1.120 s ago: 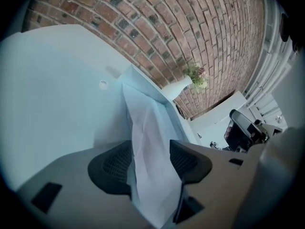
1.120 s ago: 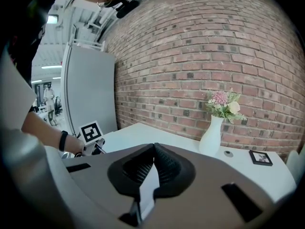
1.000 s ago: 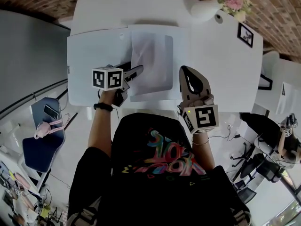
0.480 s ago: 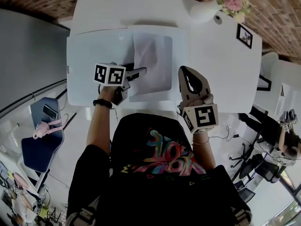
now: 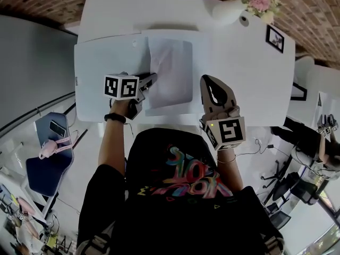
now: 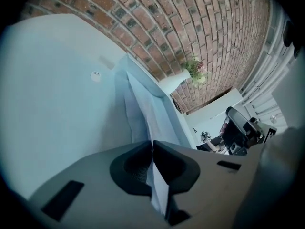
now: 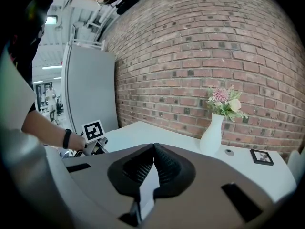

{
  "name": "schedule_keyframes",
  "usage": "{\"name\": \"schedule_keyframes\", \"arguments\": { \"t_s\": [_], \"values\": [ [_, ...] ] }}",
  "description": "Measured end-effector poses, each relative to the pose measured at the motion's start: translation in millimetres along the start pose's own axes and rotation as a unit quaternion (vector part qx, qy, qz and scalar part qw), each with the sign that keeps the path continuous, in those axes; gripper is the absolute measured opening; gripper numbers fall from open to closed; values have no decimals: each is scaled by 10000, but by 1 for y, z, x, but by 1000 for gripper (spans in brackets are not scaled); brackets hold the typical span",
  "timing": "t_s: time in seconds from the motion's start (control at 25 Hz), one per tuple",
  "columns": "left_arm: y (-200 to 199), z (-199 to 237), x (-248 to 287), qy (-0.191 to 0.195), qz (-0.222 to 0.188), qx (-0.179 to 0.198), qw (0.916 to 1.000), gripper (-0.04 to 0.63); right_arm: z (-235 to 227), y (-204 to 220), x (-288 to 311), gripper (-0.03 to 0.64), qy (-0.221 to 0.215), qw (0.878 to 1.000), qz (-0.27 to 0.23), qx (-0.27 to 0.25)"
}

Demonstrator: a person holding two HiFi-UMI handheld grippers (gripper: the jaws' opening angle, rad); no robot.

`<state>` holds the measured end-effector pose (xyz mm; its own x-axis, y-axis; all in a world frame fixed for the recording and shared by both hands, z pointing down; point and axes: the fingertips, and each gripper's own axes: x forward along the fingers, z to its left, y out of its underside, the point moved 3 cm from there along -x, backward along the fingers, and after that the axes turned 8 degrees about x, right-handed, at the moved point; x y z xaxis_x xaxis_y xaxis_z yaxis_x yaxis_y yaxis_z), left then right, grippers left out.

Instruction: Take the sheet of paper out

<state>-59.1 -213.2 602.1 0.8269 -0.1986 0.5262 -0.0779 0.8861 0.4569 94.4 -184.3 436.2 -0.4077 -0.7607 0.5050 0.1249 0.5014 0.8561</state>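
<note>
A sheet of paper in a clear sleeve [image 5: 172, 70] lies flat on the white table [image 5: 249, 78], in the middle. My left gripper [image 5: 152, 79] is at the sleeve's left edge. In the left gripper view its jaws [image 6: 152, 143] are closing, with the raised edge of the sleeve and paper [image 6: 143, 104] running in between the tips. I cannot tell which layer they pinch. My right gripper [image 5: 208, 81] hovers to the right of the sleeve, near the table's front edge. It is shut [image 7: 153, 147] with nothing in it.
A white vase of flowers [image 5: 229, 9] and a small framed picture [image 5: 277, 39] stand at the table's far right. A large pale mat [image 5: 106, 57] lies under the sleeve and to its left. Office chairs stand on the floor on both sides.
The left jaws stood open at the sleeve's left edge; now they are together on that edge, which is lifted a little. The right gripper has not moved.
</note>
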Motion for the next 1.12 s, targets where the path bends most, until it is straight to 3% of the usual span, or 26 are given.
{"name": "schedule_keyframes", "arguments": {
  "t_s": [0.88,1.12],
  "values": [
    [-9,-10,-24,61,-456,-14,9989,23,5,-11,3,18,-78,9999,-59,-113],
    [-6,-3,-42,-330,-591,192,9975,23,8,-15,1,18,-142,9997,-40,-178]
  ]
}}
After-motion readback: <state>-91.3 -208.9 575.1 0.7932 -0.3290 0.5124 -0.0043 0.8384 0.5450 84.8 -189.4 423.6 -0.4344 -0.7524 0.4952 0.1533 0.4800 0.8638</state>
